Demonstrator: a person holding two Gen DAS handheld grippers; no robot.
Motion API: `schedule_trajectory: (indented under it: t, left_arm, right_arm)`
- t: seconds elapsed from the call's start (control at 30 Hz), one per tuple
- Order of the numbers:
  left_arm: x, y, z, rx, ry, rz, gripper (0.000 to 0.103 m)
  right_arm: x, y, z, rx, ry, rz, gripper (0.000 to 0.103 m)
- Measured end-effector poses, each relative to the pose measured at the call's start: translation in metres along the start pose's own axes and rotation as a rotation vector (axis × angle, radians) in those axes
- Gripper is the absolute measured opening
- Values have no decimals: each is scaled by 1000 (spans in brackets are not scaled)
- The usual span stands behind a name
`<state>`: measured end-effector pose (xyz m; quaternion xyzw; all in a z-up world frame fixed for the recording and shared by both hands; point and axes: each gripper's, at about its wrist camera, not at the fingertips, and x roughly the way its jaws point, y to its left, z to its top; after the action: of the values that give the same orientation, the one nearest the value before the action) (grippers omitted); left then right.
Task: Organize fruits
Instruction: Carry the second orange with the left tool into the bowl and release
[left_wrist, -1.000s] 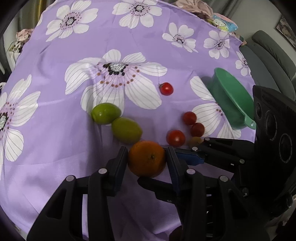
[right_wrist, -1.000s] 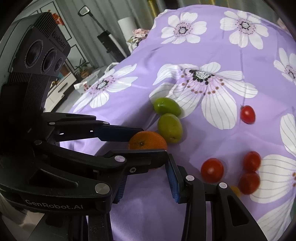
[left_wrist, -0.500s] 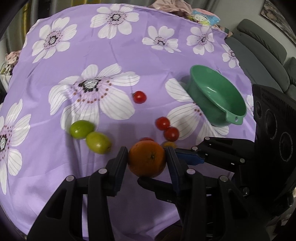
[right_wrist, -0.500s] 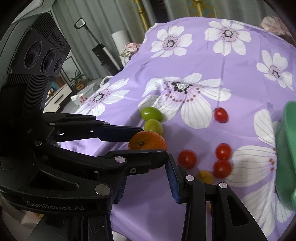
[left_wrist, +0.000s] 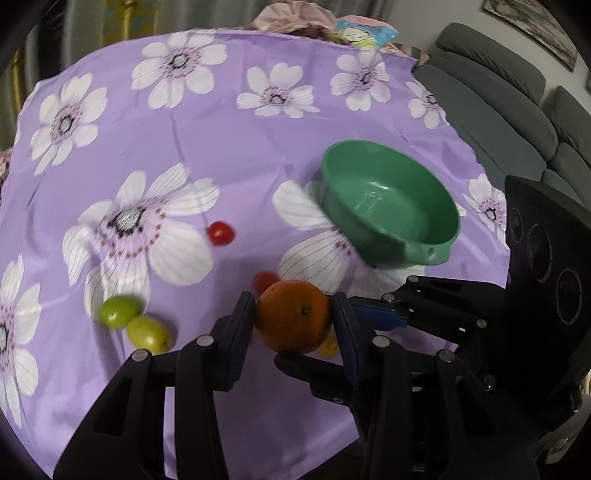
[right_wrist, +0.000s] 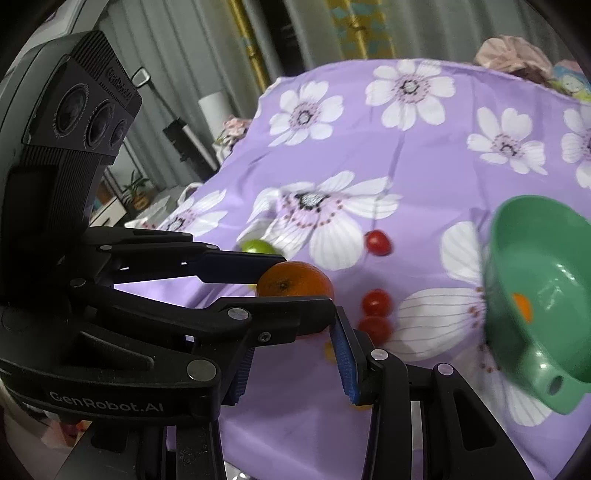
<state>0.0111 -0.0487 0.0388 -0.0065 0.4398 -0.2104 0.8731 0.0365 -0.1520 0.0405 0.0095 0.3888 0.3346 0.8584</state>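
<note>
The left tool (left_wrist: 293, 317) is clenched on the orange (left_wrist: 293, 315), held above the counter (left_wrist: 229, 133). The right tool (right_wrist: 295, 354), at its 3 o'clock, holds nothing between its narrowly parted pads. The green bowl (left_wrist: 413, 236) sits at the orange's 1 o'clock, and two green fruits (left_wrist: 135, 321) lie at its 9.

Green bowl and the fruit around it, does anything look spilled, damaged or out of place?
Nothing looks spilled or damaged. The green bowl looks empty on the purple cloth, while cherry tomatoes and two green fruits lie loose on the cloth, outside the bowl. The orange is clamped in the left gripper.
</note>
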Motion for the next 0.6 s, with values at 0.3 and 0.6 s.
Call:
schedule_trajectory:
  t: [0.3,0.6]
  left_arm:
    - [14,-40,34,93,-40,-73,42]
    - [39,-75,62,157,-34,-150,42]
  right_arm:
    - [-33,-34,4,55,-96,-94,42]
    - [-57,-70,3,111,-151,-202,42]
